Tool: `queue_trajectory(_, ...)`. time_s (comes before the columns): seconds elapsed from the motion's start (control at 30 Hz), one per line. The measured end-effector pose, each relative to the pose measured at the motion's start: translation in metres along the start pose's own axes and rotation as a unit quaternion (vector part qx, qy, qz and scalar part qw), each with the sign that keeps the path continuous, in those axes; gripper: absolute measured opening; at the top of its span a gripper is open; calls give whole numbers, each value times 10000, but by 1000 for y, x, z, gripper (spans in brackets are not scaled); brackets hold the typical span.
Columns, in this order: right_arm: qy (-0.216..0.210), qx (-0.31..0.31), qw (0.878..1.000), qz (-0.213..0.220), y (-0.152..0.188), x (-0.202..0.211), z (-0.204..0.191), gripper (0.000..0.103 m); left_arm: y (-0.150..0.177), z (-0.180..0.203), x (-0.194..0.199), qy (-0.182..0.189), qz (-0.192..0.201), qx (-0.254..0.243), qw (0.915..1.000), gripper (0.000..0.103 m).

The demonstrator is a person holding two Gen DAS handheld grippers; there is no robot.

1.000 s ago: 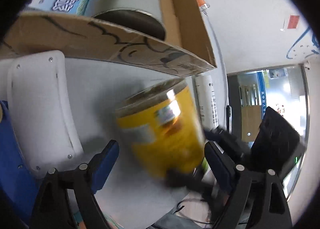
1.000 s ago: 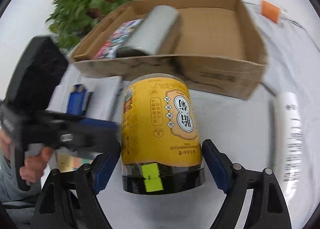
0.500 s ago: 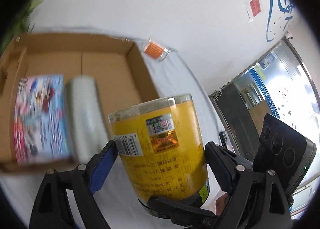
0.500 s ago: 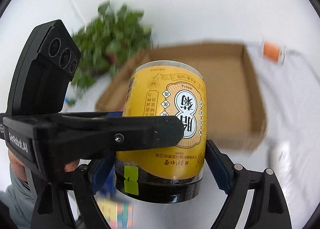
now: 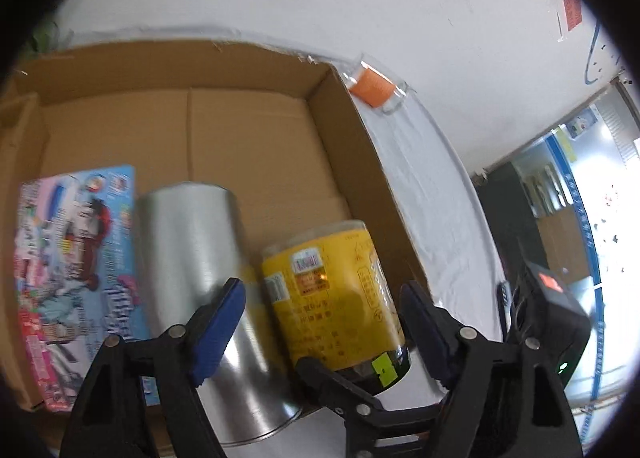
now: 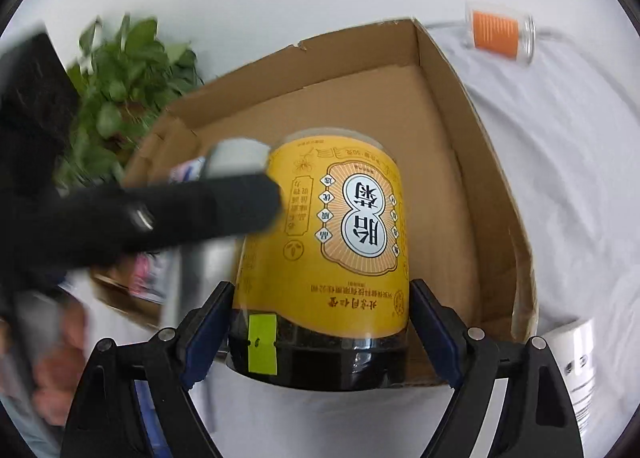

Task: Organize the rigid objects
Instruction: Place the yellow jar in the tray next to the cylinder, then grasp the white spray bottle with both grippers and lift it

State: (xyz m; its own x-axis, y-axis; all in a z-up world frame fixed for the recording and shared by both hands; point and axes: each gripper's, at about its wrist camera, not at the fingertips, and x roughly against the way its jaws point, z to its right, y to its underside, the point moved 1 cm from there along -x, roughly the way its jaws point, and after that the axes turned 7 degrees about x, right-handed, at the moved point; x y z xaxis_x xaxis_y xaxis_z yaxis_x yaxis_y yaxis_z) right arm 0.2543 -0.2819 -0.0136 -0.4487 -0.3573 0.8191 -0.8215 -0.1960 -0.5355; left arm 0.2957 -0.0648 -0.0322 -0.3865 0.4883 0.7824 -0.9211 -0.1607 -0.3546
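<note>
Right wrist: claw [image 6: 320, 322] grips yellow-labelled, dark-based jar [image 6: 326, 258].

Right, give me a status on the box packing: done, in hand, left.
Done: the colourful printed packet and silver metal cylinder lie in the brown cardboard box. In hand: the yellow-labelled jar with the dark base sits between the right gripper fingers, over the box's near edge beside the cylinder. Left: the clear orange-filled vial and white printed tube lie outside on the white cloth.

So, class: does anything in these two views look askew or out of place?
The yellow jar, gripped by the right gripper, is upside down: its label text reads inverted. A silver can lies on its side in the cardboard box.
</note>
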Motion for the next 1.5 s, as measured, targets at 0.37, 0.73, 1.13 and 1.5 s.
queue_trajectory(0.37,139,859,9945,591,44,65,-36,94,84,-23,104,-391,1100,-278,9928,80)
queue_trajectory(0.73,1545,91,9879,20,127,86,107,48,162,9,71,-117,703,-512,9961,81)
queue_trajectory(1.13,272,2740,9610,-255,194,66,-22,43,155,31,23,-192,59,-1513,9883,79)
queue_trajectory(1.5,190,2067,9780,179,211,147,-3,76,158,73,-79,610,-1263,-2334,9622,58)
